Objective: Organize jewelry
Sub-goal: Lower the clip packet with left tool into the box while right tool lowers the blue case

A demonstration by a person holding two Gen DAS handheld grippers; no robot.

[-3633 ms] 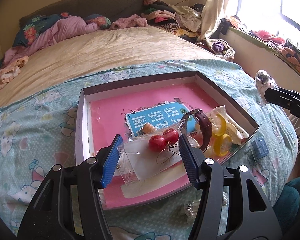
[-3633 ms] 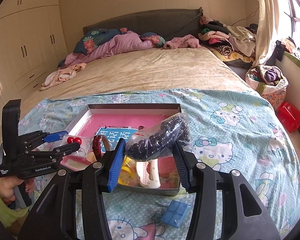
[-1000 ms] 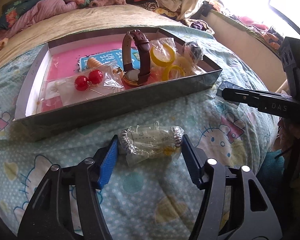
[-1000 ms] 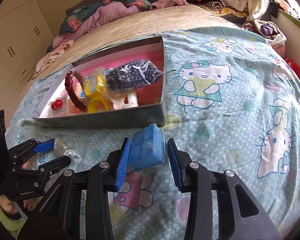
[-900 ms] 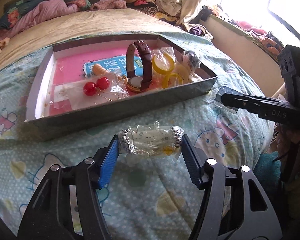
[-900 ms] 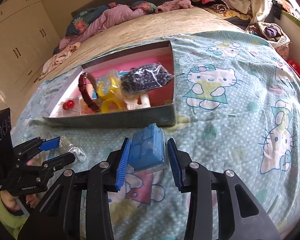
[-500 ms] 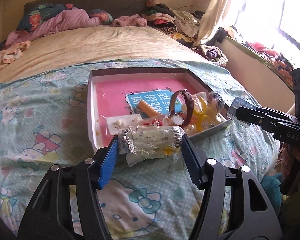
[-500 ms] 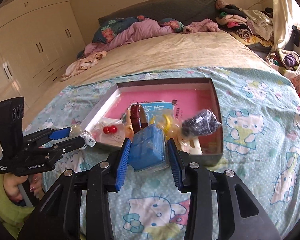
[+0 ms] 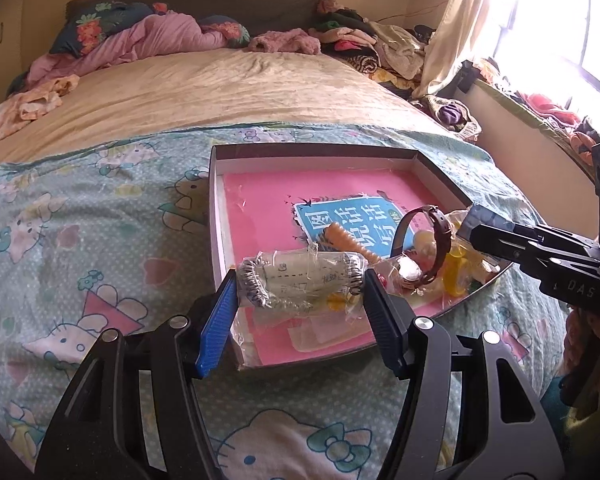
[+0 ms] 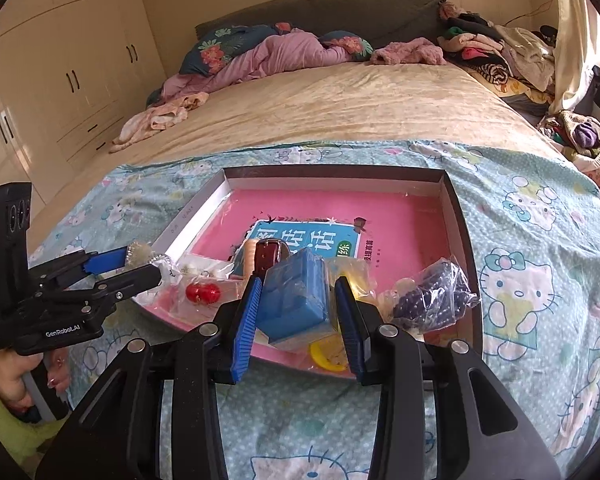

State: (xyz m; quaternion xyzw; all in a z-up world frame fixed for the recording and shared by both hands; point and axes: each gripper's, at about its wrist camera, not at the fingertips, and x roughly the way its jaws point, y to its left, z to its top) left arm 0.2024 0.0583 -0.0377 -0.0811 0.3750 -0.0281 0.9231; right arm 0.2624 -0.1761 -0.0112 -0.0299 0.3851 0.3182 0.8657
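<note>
Jewelry is mostly in the shallow box (image 10: 458, 216) on the bed (image 10: 340, 96), which sits on a Hello Kitty sheet (image 10: 512, 280); two pieces are held above its near edge.

Left to right, right wrist view: left gripper (image 10: 140, 262), fingers narrow, pinching a clear bag w/ a silver beaded bracelet (image 9: 300, 280) over the box's near-left corner. Left wrist view shows the fingers (image 9: 216, 320) pressed on both ends of that bag.

Next, inside the box: bag w/ red ball earrings (image 10: 198, 292), then a brown strap watch (image 10: 270, 256) standing on edge, over a pink book cover w/ a blue label (image 10: 296, 236).

Centre: right gripper (image 10: 296, 308), fingers clamped on a blue case (image 10: 296, 300) in plastic wrap, over the near edge of the box. Under it a yellow ring-shaped piece (image 10: 328, 356), partly hidden.

Right: bag of dark beads (image 10: 432, 296) in the near-right corner of the box.

Progress, my read: approx. most done. Earrings, watch, yellow bits, dark beads are already in the box. Left to do: set down the bracelet bag and the blue case inside. No loose jewelry seen on the sheet outside the box, though the grippers hide part of it. Far half of the box floor is bare, so room is no problem.
</note>
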